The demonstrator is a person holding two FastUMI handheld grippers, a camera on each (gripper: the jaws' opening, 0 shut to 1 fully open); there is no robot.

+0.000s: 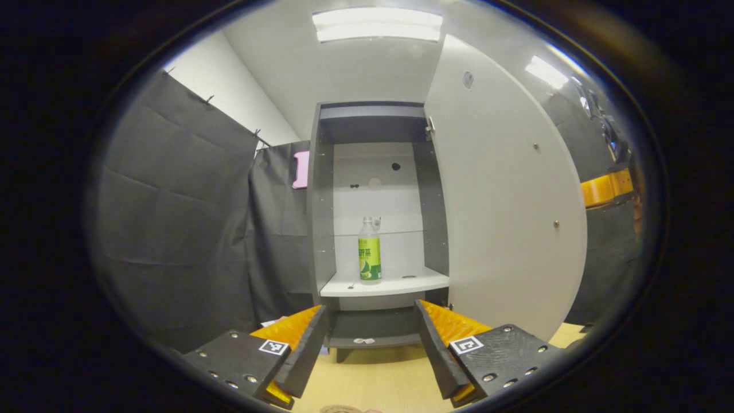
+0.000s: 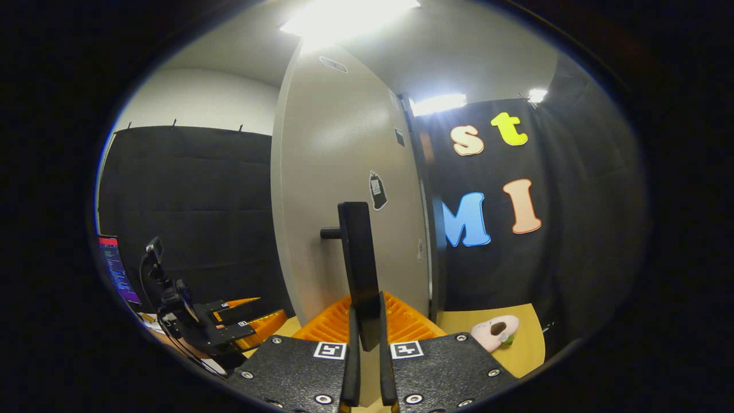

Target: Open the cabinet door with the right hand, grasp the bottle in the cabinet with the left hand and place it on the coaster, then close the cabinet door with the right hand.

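My left gripper [image 1: 371, 350] hangs with jaws spread wide, facing the bottle [image 1: 370, 250] upright on the cabinet shelf [image 1: 401, 283]; the cabinet door [image 1: 504, 195] stands open. My right gripper [image 2: 366, 367] is clenched on the door handle [image 2: 358, 261].

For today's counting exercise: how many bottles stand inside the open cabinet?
1: the bottle stands upright on the cabinet's white shelf, near its middle. The door may hide others.
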